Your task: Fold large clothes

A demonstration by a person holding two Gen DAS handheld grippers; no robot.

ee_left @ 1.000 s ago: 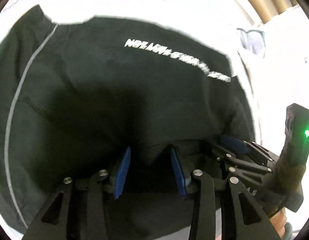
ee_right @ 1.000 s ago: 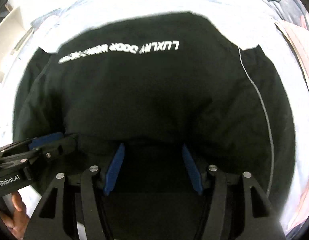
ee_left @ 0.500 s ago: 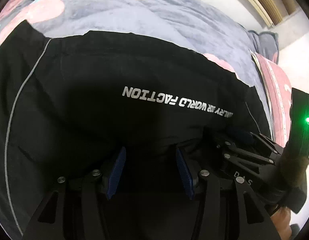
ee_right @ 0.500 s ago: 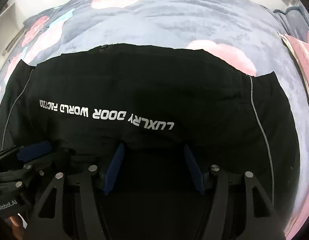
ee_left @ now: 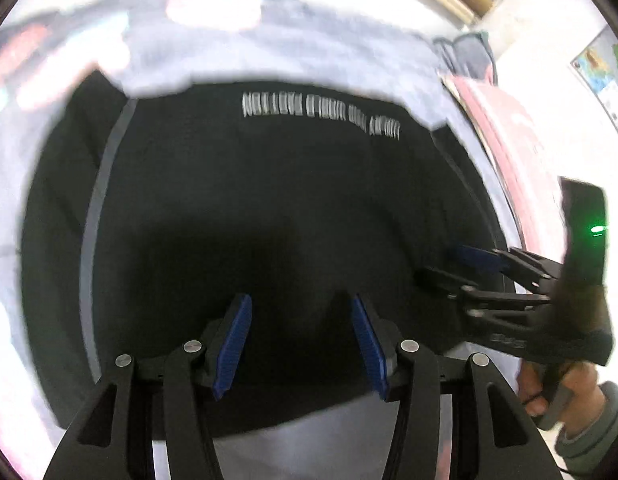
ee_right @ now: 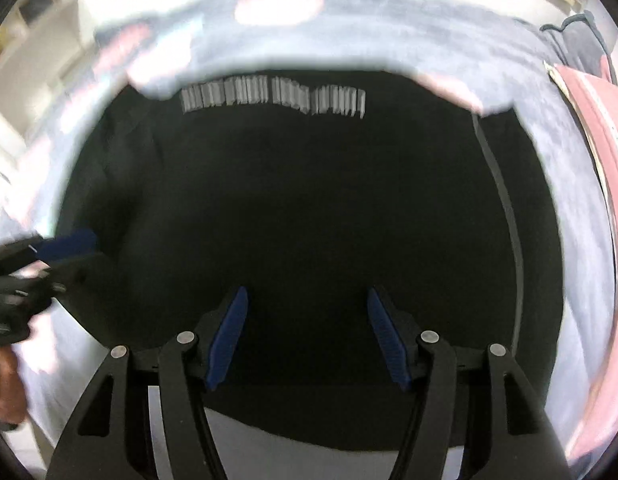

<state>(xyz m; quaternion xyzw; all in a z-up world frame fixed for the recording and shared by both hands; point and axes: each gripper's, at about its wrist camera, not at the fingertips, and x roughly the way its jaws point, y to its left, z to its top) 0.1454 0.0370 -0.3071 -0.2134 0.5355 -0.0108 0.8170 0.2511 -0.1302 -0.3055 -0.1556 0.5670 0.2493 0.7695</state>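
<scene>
Bedspread [ee_left: 349, 52] is lying beyond both claws; I'm hovering left gripper [ee_left: 299, 344] and right gripper [ee_right: 307, 336], jaws parted and empty, over the black garment [ee_left: 269, 200], judging another fold due.

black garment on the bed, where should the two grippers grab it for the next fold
Probably the near hem of the black garment, one gripper toward each corner, coming down from above. That edge lies straight and flat on the bedspread, just below the left gripper and right gripper.

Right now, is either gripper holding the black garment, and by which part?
Neither. The left gripper and right gripper both stand open above the near edge of the black garment; no fabric shows pinched between the pads.
</scene>
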